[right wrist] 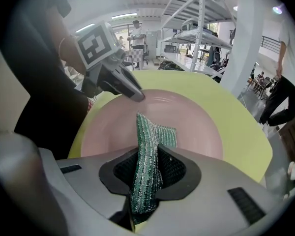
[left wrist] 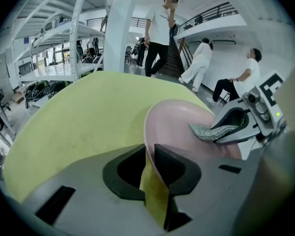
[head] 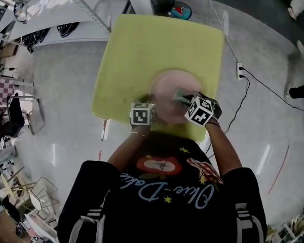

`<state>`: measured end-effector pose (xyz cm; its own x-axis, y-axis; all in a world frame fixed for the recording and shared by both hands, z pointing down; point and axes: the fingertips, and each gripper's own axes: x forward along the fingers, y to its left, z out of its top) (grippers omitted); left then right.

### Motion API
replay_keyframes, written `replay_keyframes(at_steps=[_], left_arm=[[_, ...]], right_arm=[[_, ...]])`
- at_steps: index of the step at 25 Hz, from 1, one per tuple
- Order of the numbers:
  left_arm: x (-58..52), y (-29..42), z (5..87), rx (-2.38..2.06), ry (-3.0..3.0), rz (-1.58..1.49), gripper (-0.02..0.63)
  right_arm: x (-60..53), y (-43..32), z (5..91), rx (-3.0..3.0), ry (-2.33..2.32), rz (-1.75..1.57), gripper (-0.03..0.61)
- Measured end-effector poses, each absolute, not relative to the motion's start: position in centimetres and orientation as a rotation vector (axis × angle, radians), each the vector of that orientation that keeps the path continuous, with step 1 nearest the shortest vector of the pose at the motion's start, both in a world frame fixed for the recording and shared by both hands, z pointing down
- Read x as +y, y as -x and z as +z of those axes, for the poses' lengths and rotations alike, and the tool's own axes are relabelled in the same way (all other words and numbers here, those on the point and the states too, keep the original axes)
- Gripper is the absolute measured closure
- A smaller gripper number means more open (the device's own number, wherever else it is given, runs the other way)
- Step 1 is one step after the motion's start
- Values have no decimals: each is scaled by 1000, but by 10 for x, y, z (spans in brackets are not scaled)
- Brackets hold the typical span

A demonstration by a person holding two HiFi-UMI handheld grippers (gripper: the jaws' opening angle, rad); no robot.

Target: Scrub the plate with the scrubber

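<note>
A pink plate (head: 172,92) lies on the yellow-green table (head: 142,49). My left gripper (left wrist: 150,168) is shut on the plate's near rim (left wrist: 148,132), which runs between its jaws. My right gripper (right wrist: 146,181) is shut on a green glittery scrubber (right wrist: 147,146). The scrubber's free end lies flat on the plate's inner face (right wrist: 187,117). In the head view both grippers sit at the plate's near edge, the left gripper (head: 142,105) at its left and the right gripper (head: 192,103) at its right, with the scrubber (head: 181,96) over the plate.
The table's near edge (head: 121,120) is right in front of the person's torso. A black bin (head: 163,3) and cables (head: 248,80) lie on the floor beyond the table. Shelving (left wrist: 59,38) and several people (left wrist: 160,28) stand in the background.
</note>
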<state>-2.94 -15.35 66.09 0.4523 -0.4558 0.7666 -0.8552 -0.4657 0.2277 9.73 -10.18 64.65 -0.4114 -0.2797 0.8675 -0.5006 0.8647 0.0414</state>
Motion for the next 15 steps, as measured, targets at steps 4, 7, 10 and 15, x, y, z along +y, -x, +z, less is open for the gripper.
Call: replay_keyframes(at_steps=[4,7,10,15], left_arm=[[-155,29,663,-1100,-2090,846,568],[-156,29,662,-1109,-2078,841,568],[-155,28,659,-1112,-2070,836,568],[-154,26,657,-1115,-2066,825,568]], right_arm=[[-95,-97,645,-2032,-568,307,512],[-89,-95,644,-2046,-556,344,512],[-81,-91,643,-2056,-547,382,512],[-66,-83,642,-2069,-524,397,512]])
